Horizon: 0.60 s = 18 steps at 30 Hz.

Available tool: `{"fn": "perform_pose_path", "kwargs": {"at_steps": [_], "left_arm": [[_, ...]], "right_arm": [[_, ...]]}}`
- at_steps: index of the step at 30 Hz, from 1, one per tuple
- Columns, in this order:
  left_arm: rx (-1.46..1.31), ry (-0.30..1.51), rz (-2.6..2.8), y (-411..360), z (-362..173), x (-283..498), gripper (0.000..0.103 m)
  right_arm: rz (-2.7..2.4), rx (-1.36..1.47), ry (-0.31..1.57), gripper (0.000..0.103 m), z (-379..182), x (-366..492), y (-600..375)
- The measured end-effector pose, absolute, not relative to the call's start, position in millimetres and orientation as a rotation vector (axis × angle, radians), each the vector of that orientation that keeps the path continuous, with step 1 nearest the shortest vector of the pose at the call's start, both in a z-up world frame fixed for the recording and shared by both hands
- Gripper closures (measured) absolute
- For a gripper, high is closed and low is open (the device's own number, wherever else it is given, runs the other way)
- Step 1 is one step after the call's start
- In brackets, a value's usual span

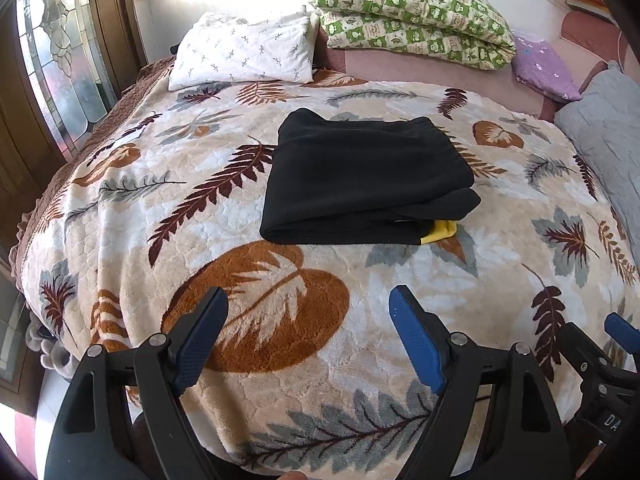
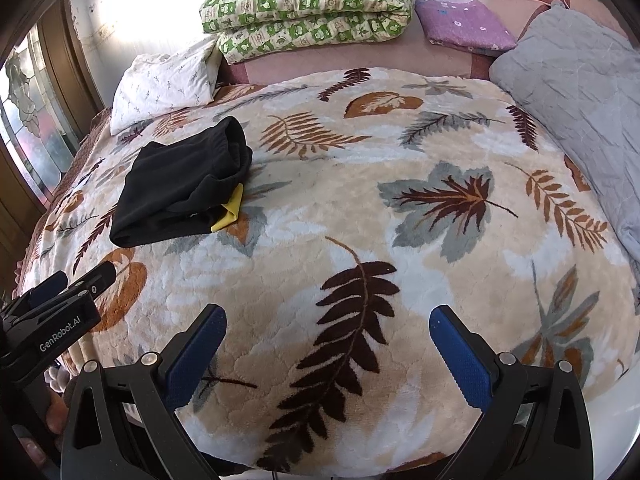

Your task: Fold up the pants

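Note:
The black pants lie folded into a thick rectangle on the leaf-patterned blanket, with a yellow cuff sticking out at the near right corner. They also show in the right wrist view, far left. My left gripper is open and empty, hovering over the blanket short of the pants. My right gripper is open and empty, to the right of the pants and well apart from them. The right gripper's finger shows in the left wrist view; the left gripper shows in the right wrist view.
At the head of the bed lie a white pillow, a folded green checked quilt and a purple cushion. A grey quilted pillow lies along the right side. A wooden-framed stained-glass door stands at the left.

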<state>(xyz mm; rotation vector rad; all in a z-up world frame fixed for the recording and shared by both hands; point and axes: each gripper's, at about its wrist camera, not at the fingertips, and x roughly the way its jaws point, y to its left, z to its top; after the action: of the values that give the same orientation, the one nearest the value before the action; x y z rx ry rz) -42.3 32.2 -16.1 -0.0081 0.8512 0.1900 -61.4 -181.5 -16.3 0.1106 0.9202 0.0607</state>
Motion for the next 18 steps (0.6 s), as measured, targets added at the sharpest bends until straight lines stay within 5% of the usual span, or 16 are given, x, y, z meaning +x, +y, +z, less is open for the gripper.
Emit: {"fn": "perform_pose_path", "kwargs": {"at_steps": [18], "left_arm": [[-0.011, 0.860, 0.180, 32.2, -17.0, -41.4, 0.020]], "right_arm": [[0.052, 0.097, 0.916, 0.001, -17.4, -61.5, -180.0]]}}
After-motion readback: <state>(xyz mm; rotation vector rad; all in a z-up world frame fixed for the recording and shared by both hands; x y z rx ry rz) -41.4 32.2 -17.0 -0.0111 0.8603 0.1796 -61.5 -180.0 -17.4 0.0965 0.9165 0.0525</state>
